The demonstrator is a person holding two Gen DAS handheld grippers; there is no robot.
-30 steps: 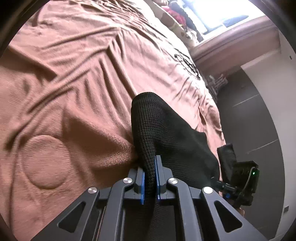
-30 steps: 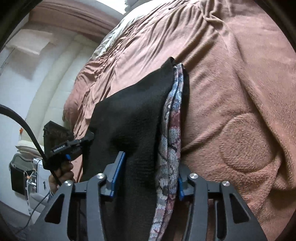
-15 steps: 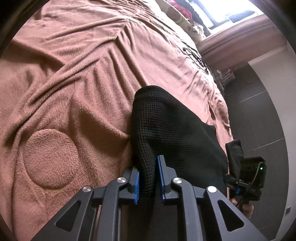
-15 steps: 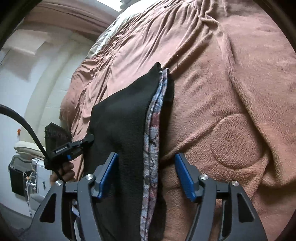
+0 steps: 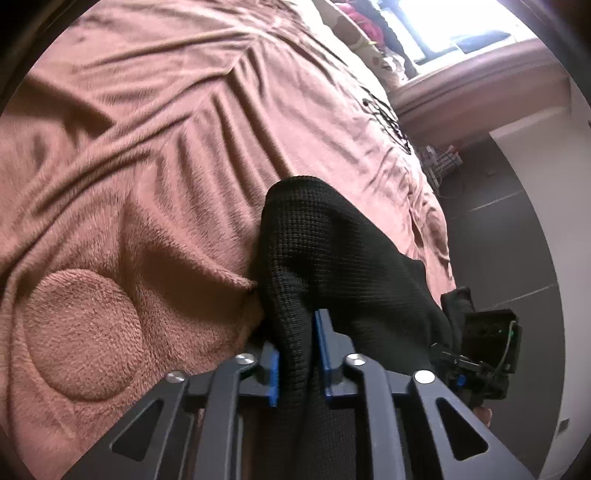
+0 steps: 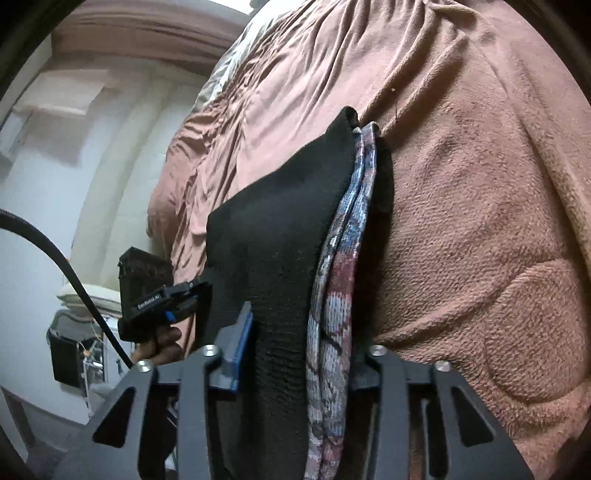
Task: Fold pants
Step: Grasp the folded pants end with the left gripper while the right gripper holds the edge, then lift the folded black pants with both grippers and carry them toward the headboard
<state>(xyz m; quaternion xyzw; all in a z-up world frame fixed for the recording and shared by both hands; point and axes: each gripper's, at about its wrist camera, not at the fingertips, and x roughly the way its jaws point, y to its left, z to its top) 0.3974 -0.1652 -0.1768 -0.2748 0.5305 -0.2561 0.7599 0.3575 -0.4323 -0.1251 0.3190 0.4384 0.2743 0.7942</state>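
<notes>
Black knit pants (image 5: 332, 251) lie bunched on a brown fleece blanket (image 5: 147, 166), draping toward the bed's edge. My left gripper (image 5: 297, 354) has a thick black fold between its blue pads, and its jaws are closing on it. In the right wrist view the pants (image 6: 288, 214) show a blue and red patterned inner band (image 6: 340, 266). My right gripper (image 6: 299, 350) is closing its jaws on the black fabric and band together. The right pad is hidden behind the cloth. The two grips are at opposite ends of the same edge.
The blanket (image 6: 480, 184) is rumpled, with a round embossed patch near each gripper. Dark floor (image 5: 498, 221) lies past the bed's right edge, and a bright window (image 5: 461, 22) is at the far end. A hand holds the left gripper's housing (image 6: 155, 291) beside a black cable.
My right gripper's jaws spread wide off the fabric half a second ago and have come back together on it. The left jaws loosened slightly and still hold the black fold.
</notes>
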